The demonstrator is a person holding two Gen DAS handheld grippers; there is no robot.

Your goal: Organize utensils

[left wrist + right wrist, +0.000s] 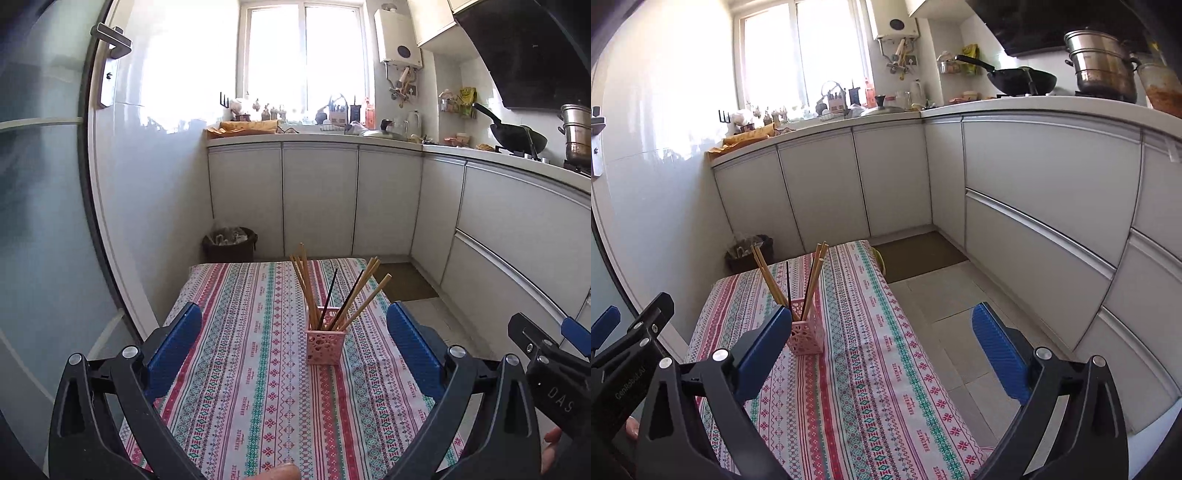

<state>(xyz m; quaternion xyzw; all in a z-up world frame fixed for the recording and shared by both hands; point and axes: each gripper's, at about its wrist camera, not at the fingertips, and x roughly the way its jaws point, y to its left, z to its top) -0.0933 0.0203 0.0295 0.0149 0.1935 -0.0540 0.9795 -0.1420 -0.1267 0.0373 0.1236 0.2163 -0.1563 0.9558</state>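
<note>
A pink perforated holder (325,341) stands upright on the patterned tablecloth (258,387). Several wooden chopsticks (308,284) and two dark ones (328,297) stand in it, fanned out. My left gripper (295,339) is open and empty, with the holder just ahead between its blue pads. My right gripper (882,338) is open and empty; the holder (807,336) sits beside its left pad, with the chopsticks (814,277) above it. The right gripper also shows at the right edge of the left wrist view (546,347). The left gripper shows at the left edge of the right wrist view (628,332).
White kitchen cabinets (321,199) line the back and right. A cluttered counter holds a wok (517,134) and a steel pot (1102,62). A dark bin (229,243) stands beyond the table's far left corner. A brown mat (916,254) lies on the tiled floor right of the table.
</note>
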